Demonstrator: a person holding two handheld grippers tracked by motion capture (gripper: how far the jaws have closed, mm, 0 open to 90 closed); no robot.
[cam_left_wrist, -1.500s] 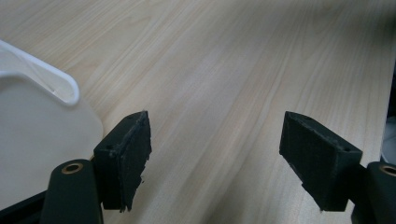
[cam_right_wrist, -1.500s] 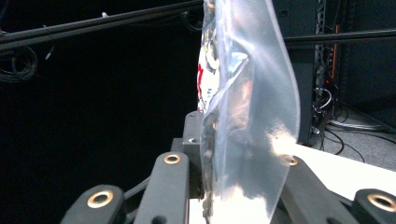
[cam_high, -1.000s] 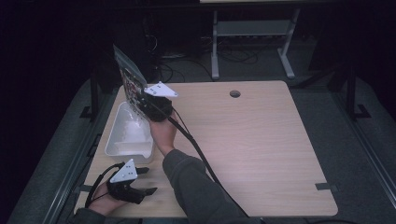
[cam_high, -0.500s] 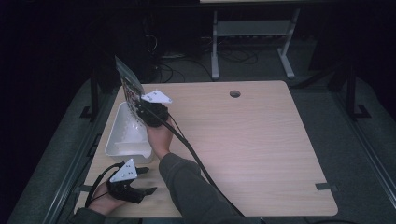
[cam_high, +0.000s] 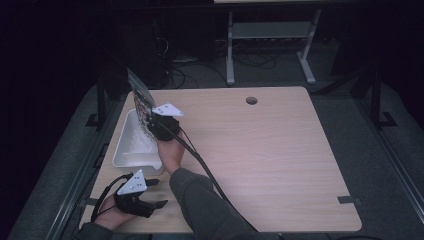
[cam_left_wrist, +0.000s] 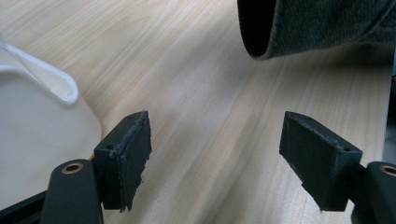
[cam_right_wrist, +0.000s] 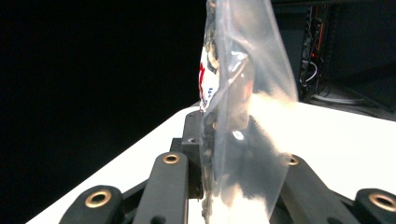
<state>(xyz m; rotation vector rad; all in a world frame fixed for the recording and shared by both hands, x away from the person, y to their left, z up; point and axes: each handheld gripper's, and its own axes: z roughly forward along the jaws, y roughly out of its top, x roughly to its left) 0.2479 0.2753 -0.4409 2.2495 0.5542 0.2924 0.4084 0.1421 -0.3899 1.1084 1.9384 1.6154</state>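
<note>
Surface (cam_high: 260, 150) of pale wood seen from the high view, with a white tub (cam_high: 131, 145) standing near its left edge. The right tongs (cam_high: 152, 122), borne by a hand whose dark sleeve (cam_high: 205, 205) enters from the bottom of the view, are clamped on a clear plastic bag (cam_high: 141, 102) with printed contents; the bag stands tilted above the tub's right rim and far end, partly over the tub. A black cable (cam_high: 200, 162) trails from the right tongs back along the forearm. The left tongs (cam_high: 150, 192) rest low on the surface near its front-left corner, just in front of the tub, with a grey three-cornered plate on top. In the left gripper view, the left tongs (cam_left_wrist: 215, 158) stand wide apart with nothing but bare wood between the two black pads; the rounded corner of the tub (cam_left_wrist: 42, 140) lies just beside the left pad, and the cuff of the sleeve (cam_left_wrist: 317, 28) hangs above the surface at upper right. In the right gripper view, the right tongs (cam_right_wrist: 219, 172) grip the lower edge of the bag (cam_right_wrist: 243, 93), which rises upright from them against a dark background; red and blue print shows on its left face, and the bright surface (cam_right_wrist: 336, 140) lies behind it.
</note>
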